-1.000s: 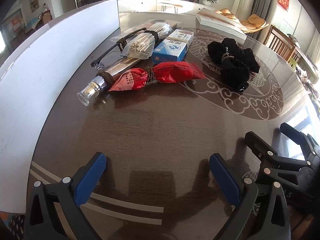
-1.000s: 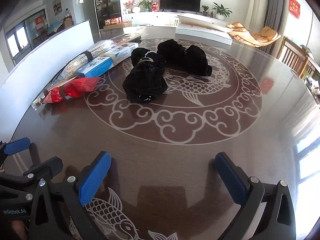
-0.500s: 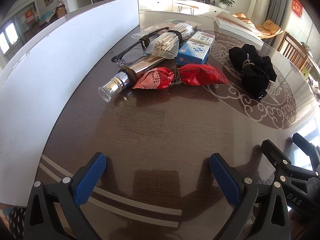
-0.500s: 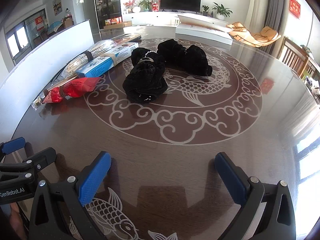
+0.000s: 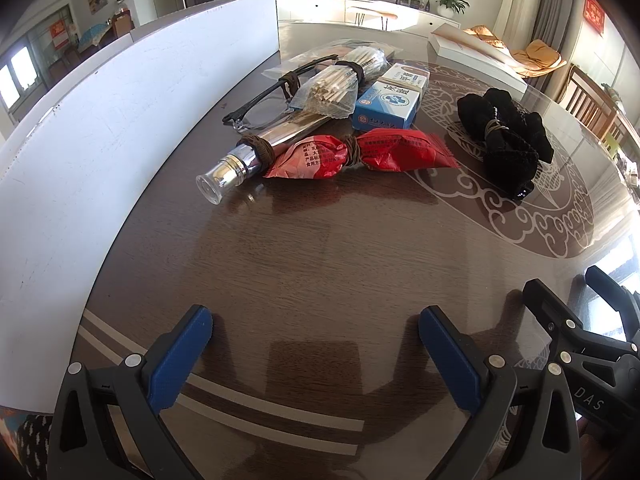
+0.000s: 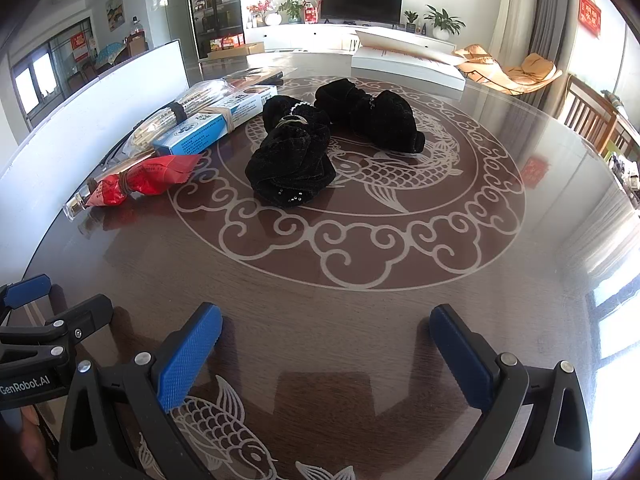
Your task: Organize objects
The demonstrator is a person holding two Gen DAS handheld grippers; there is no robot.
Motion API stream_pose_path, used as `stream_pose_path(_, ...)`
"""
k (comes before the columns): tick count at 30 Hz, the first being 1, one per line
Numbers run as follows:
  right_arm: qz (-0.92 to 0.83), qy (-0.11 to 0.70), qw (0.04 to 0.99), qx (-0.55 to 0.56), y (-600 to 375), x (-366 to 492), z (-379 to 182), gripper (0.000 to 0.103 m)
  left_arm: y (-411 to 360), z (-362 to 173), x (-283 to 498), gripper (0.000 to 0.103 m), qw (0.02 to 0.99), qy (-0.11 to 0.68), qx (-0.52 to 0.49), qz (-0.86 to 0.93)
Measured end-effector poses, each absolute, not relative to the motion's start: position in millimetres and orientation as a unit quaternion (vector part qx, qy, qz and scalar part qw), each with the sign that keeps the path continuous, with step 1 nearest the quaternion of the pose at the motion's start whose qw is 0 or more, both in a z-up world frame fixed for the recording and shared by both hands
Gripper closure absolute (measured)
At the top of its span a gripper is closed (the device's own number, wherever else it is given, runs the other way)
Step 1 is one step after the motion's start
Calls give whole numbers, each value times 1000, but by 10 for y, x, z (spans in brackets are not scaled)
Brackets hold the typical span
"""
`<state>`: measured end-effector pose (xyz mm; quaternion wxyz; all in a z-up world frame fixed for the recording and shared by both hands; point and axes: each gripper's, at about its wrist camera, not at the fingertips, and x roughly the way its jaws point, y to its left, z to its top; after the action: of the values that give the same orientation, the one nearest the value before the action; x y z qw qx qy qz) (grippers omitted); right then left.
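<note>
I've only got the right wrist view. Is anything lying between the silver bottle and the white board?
Observer: Yes, a pair of black-framed glasses lies beside the silver bottle, on the side toward the white board.
Operator: Are the left tongs holding anything?
Observer: No. The left tongs are open over bare table, with nothing between them.
</note>
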<state>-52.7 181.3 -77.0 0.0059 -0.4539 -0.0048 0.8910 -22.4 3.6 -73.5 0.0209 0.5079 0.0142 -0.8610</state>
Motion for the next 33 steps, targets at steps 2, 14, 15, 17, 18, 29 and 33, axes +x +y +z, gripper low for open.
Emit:
stream_pose_path(2,891,-5,6,-454,1813,-527,-771,0,37,-736,-224,0,21,14,508,-861)
stream_pose_path(14,891,-5,6,-454,1813,-529,-774,0,40,-741,-225,0,21,14,508,-861)
stream_pose_path(15,891,-5,6,-454,1813,-528,-775,0,40,-742,-224,0,21,14,508,-861)
stream_pose_path(17,891,-4,6,-453,1812,-526,-775,0,37,-739,-215,0,20,13,509,-860)
stream_pose_path(18,891,-5,6,-453,1811,-527,-775,0,34,-739,-210,0,19,13,509,-860)
stream_pose_path(29,891,-5,6,-453,1806,-532,-780,0,32,-737,-229,0,20,14,509,-861)
stream_pose_path(33,891,-5,6,-453,1808,-527,-782,0,25,-729,-249,0,17,12,512,-859)
